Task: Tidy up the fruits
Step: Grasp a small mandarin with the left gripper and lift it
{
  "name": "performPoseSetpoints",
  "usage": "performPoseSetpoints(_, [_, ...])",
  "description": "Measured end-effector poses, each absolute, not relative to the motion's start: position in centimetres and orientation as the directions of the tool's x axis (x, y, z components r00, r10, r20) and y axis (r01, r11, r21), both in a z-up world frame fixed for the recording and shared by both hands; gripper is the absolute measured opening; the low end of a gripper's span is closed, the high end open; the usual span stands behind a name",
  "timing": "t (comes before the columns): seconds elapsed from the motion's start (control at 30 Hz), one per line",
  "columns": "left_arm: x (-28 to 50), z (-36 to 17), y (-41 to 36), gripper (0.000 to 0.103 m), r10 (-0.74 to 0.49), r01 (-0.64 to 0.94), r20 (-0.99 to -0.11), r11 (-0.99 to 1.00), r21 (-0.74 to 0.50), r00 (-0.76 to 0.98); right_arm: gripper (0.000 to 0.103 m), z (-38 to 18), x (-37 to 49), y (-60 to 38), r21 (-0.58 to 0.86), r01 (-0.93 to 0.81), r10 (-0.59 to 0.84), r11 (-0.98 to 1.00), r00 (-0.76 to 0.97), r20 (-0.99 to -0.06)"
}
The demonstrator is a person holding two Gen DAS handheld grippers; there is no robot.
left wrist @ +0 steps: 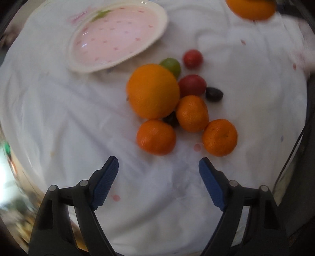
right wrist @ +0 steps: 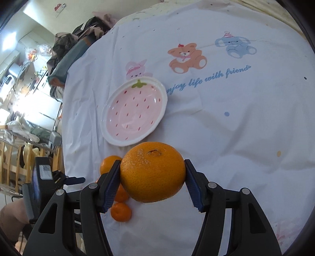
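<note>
My right gripper (right wrist: pixel 152 174) is shut on a large orange (right wrist: pixel 152 172) and holds it above the cloth, just short of the pink strawberry plate (right wrist: pixel 133 114); that held orange also shows at the top edge of the left wrist view (left wrist: pixel 251 8). My left gripper (left wrist: pixel 158 167) is open and empty, just short of a pile of fruit: a large orange (left wrist: pixel 152 90), three mandarins (left wrist: pixel 156 136) (left wrist: pixel 192 113) (left wrist: pixel 220 137), two red tomatoes (left wrist: pixel 192 84) (left wrist: pixel 193 58), a green grape (left wrist: pixel 170 66) and dark grapes (left wrist: pixel 214 94). The empty plate (left wrist: pixel 118 35) lies beyond the pile to the left.
A white tablecloth (right wrist: pixel 226 118) printed with bears and blue lettering covers the table. Mandarins (right wrist: pixel 121 213) lie below the right gripper. The left gripper's body (right wrist: pixel 39 181) is at the left edge of the cloth. A cluttered room with bags (right wrist: pixel 65 57) lies beyond.
</note>
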State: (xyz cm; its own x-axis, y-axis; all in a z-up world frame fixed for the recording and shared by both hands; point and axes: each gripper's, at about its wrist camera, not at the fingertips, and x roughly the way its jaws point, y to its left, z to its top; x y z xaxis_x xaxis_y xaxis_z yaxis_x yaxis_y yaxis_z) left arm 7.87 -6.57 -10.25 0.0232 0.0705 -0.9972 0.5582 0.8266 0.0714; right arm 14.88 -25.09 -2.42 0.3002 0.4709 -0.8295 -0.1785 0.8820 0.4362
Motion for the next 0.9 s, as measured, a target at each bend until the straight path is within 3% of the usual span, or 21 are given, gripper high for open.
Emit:
performPoseSetpoints(0.17, [8.5,-11.4,-9.1,0.071,0.136,0.665,-0.991,0.738,0.113,0.017,0.064,-2.3,15.4,-24.9,0.408,-0.172,0.442,0.897,0.319,-0.838])
performPoseSetpoints(0.33, [10.2,-12.3,-11.2,0.04,0.191,0.707,-0.981,0.689,0.161,0.037,0.064,-2.3,15.6,-24.7,0.417,-0.175,0.452,0.892,0.32,-0.833])
performPoseSetpoints(0.67, [9.5,-9.2,-7.8,0.038,0.142,0.646,-0.989,0.751,0.134,0.04,0.064,-2.2,15.5,-23.8,0.41,-0.208,0.458,0.888,0.312,-0.833])
performPoseSetpoints(0.9, [9.3,-3.7,-2.6,0.038,0.014,0.452,-0.994,0.89,0.064,0.112,0.064,-1.2,15.0,-23.3,0.374,-0.242,0.441,0.895,0.361,-0.822])
